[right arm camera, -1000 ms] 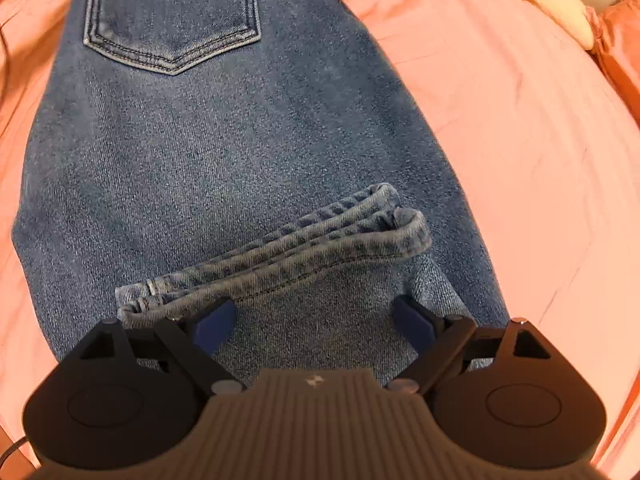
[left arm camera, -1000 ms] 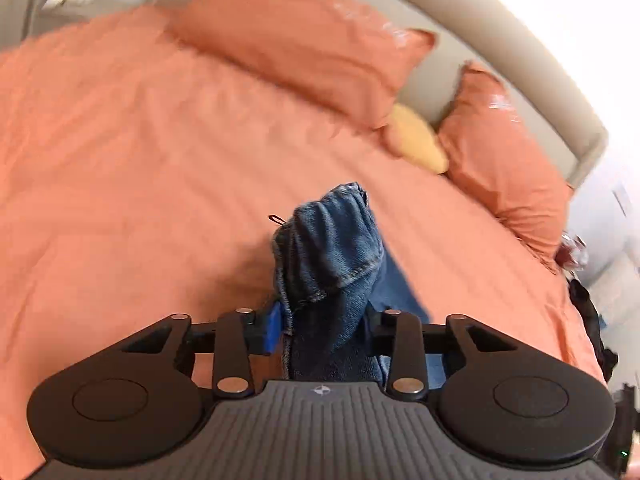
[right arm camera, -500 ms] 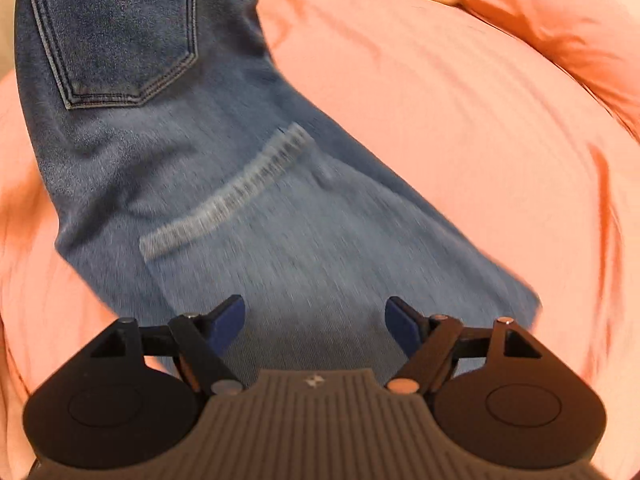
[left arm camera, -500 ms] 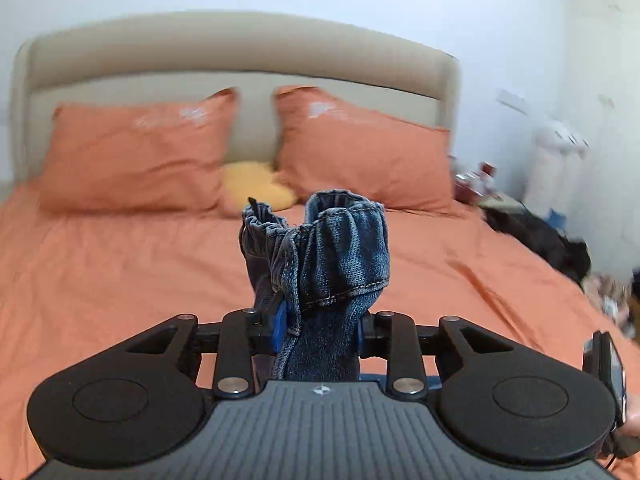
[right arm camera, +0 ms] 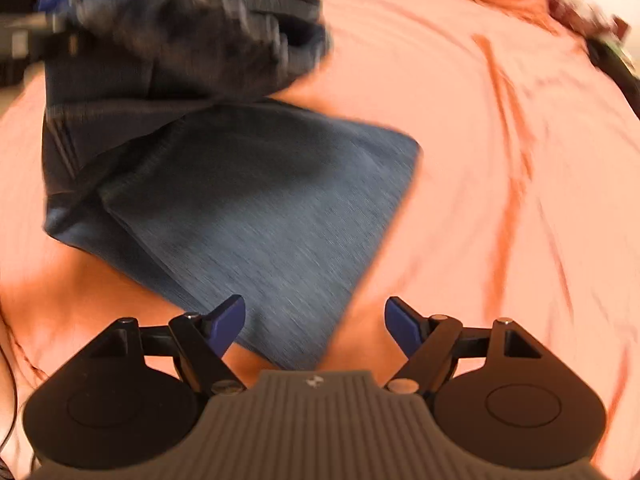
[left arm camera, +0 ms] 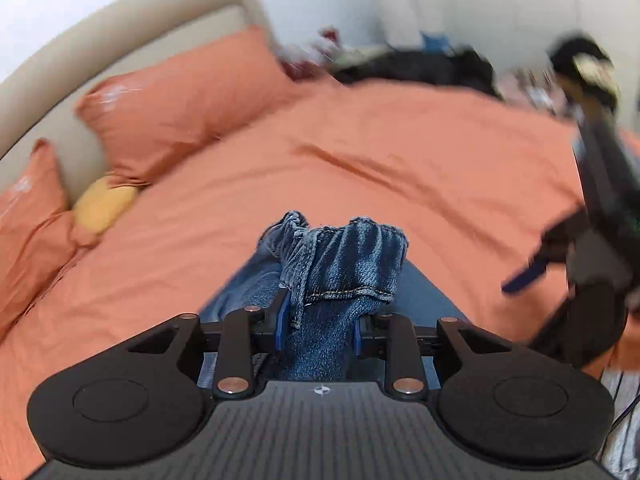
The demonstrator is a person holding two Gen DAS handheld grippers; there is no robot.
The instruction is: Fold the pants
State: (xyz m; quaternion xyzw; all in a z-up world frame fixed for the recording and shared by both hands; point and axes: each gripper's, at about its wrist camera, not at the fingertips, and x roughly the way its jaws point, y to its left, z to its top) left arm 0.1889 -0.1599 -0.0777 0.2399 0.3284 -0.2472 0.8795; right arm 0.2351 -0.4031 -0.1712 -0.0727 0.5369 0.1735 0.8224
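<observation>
The jeans lie on the orange bedspread, partly folded: a flat slab of denim rests on the cover, while a bunched end with its stitched hem is lifted above it. That bunch sits between the blue pads of the left gripper, whose jaws stand narrow and have just been closing further on the cloth, so the grip looks firm. In the right wrist view the same raised bundle shows blurred at the upper left, over the flat part.

The right gripper holds nothing. Its jaws stand wide, having just narrowed a little, with only the near corner of the flat denim below and between them, untouched. It also appears at the right edge of the left wrist view.

Further out are 2 orange pillows, a yellow cushion tucked between them, the beige headboard, and dark clutter beyond the bed's far side.

The risk from here, as I judge it, is the fold going skew. Only 1 gripper carries the end, so the bunch may land twisted or off the lower layer's edges. The flat slab is unpinned, and a sideways pull could drag it out of shape. Thick gathered denim could also slip free before it is laid down.
</observation>
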